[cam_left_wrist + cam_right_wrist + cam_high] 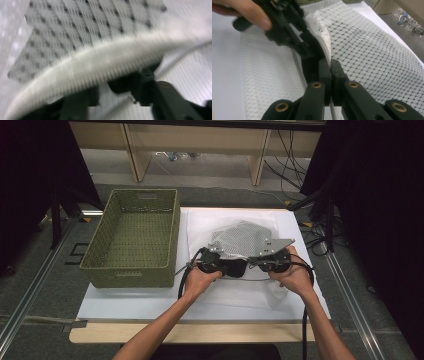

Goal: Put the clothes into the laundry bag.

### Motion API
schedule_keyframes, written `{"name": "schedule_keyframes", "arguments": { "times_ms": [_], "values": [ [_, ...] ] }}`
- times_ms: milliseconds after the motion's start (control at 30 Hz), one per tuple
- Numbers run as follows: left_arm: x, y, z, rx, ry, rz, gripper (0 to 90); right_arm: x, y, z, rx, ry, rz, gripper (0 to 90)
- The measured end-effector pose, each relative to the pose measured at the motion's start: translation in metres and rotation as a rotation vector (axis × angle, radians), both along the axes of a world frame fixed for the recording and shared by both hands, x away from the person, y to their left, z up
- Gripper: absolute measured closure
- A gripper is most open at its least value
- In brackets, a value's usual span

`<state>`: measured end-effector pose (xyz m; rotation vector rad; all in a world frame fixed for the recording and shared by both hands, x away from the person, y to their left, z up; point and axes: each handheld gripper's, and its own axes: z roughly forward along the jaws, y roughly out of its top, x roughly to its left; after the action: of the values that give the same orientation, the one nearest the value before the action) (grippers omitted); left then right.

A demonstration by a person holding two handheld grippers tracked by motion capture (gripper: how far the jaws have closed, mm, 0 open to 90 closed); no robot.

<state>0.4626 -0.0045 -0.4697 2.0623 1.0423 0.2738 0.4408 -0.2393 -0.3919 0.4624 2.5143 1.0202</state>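
Observation:
A white mesh bag (240, 237) with a dark grid pattern lies crumpled on the white sheet (130, 302). Both hands hold grippers at its near edge. In the right gripper view my right gripper (330, 66) is shut on the bag's thick white rim (322, 32), with the mesh (367, 50) spreading to the right. My left gripper (309, 50) sits just beyond it along the same rim. In the blurred left gripper view its jaws (117, 90) stand apart under the ribbed rim (100, 65), not pressing on it. From above, the left gripper (225, 262) and the right gripper (262, 261) are side by side.
An olive woven basket (125, 275) stands on the left of the sheet with nothing in it. A wooden table edge (190, 332) runs along the front. Cables trail from both grippers toward the person. Metal rails flank the table.

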Motion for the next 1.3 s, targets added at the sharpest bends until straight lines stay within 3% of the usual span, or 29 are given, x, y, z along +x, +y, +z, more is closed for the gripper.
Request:
{"name": "schedule_keyframes", "arguments": {
  "times_ms": [67, 200, 433, 533, 633, 667, 833, 1100, 1300],
  "values": [
    [-0.006, 0.004, 0.002, -0.01, -0.001, -0.014, 52.8, -0.001, 0.002, -0.002, -0.013, 0.001, 0.005, 90.0],
    [-0.02, 0.018, 0.008, 0.045, -0.019, -0.046, 48.1, -0.004, 0.004, -0.005, -0.028, 0.011, 0.018, 90.0],
    [-0.036, 0.036, 0.005, 0.091, -0.008, -0.082, 44.4, -0.006, 0.008, -0.016, -0.064, 0.028, 0.053, 90.0],
    [-0.044, 0.039, 0.006, 0.099, -0.004, -0.108, 42.6, -0.008, 0.01, -0.021, -0.068, 0.035, 0.043, 90.0],
    [-0.05, 0.042, 0.01, 0.119, 0.016, -0.148, 41.6, -0.011, 0.012, -0.025, -0.084, 0.074, 0.03, 90.0],
    [-0.053, 0.042, 0.009, 0.111, -0.002, -0.143, 41.4, -0.011, 0.013, -0.027, -0.089, 0.059, 0.041, 90.0],
    [-0.062, 0.047, 0.012, 0.107, 0.009, -0.157, 40.8, -0.013, 0.015, -0.035, -0.122, 0.08, 0.051, 90.0],
    [-0.081, 0.059, 0.025, 0.074, -0.022, -0.171, 38.4, -0.012, 0.019, -0.05, -0.179, 0.099, 0.075, 90.0],
    [-0.091, 0.071, 0.026, 0.076, -0.01, -0.182, 36.8, -0.013, 0.019, -0.057, -0.197, 0.122, 0.067, 90.0]
  ]
}}
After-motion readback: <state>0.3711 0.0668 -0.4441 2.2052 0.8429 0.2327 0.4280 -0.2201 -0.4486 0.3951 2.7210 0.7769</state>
